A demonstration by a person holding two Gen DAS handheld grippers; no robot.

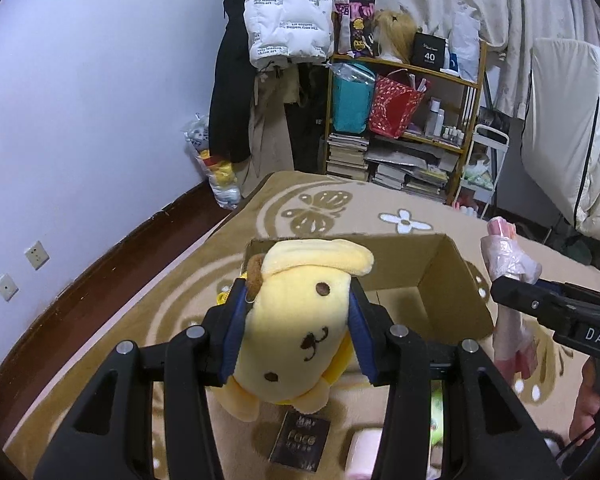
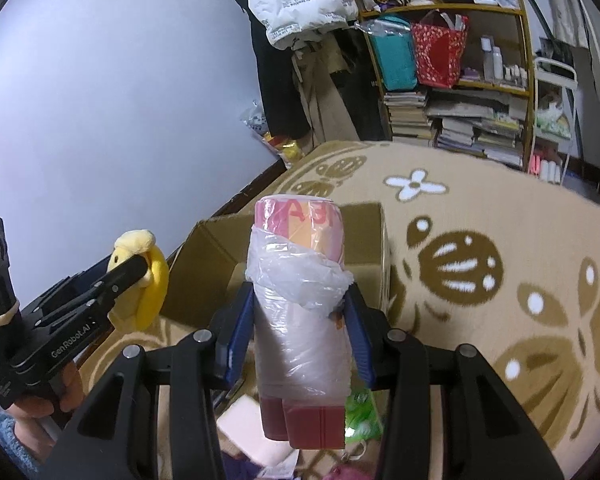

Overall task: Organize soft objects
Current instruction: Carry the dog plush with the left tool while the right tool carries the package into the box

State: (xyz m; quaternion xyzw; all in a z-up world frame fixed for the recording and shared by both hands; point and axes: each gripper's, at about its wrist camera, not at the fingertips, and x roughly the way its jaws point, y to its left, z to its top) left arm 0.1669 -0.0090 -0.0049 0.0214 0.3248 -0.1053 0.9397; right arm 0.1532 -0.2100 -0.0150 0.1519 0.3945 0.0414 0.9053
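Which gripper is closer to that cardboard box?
Left, seemingly. The left gripper holds the plush just before the box; the right gripper, with its pink pack, sits slightly farther back.

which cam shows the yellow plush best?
Left wrist. The yellow plush fills the centre, face toward the camera, clamped in the left tool. Right wrist shows it only at the left edge, side-on, small and partly hidden by that tool's fingers.

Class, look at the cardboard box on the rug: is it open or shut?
Open. The cardboard box has its top flaps up, and its bare inside walls and floor show.
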